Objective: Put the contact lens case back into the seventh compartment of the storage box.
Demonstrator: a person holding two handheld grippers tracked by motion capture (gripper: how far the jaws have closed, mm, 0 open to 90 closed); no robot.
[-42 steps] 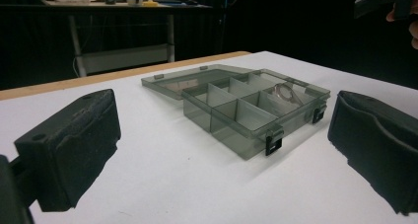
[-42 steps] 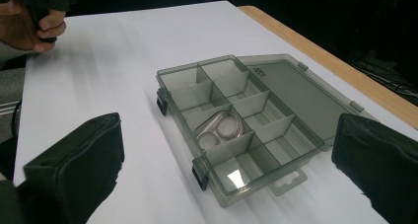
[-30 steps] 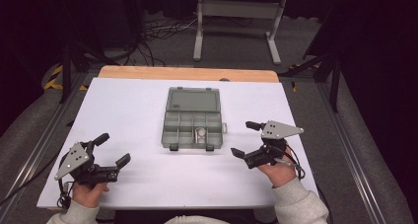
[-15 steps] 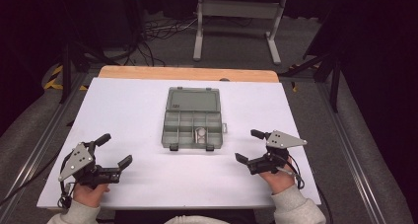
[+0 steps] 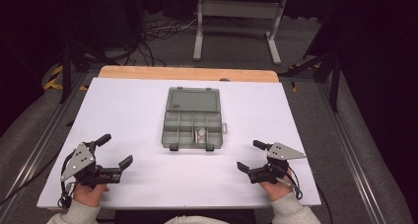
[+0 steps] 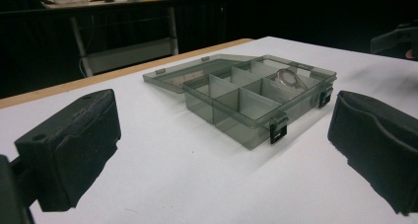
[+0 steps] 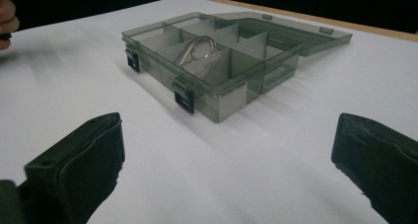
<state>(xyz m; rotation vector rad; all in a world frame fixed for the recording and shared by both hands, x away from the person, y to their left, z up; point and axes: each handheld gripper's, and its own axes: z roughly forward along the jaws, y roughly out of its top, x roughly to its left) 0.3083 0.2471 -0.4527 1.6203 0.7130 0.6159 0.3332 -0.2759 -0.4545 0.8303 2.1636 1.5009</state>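
A translucent grey plastic compartment box [image 5: 193, 124] is seen at the middle of the white surface [image 5: 133, 105], its lid laid flat open behind it. Its tray is split by dividers, and a silver metal ring [image 5: 200, 134] is held in one near compartment. Two black latches are set on its front. The left tool [image 5: 115, 153] and right tool [image 5: 249, 156] are kept spread, empty, well apart from it.

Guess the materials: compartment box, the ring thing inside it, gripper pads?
Compartment box: looks like smoky translucent plastic, since dividers show through the walls; black latches.
Ring: probably polished metal, with a silvery glint.
Pads: matte black, slightly textured, likely rubber or foam; can't tell which.
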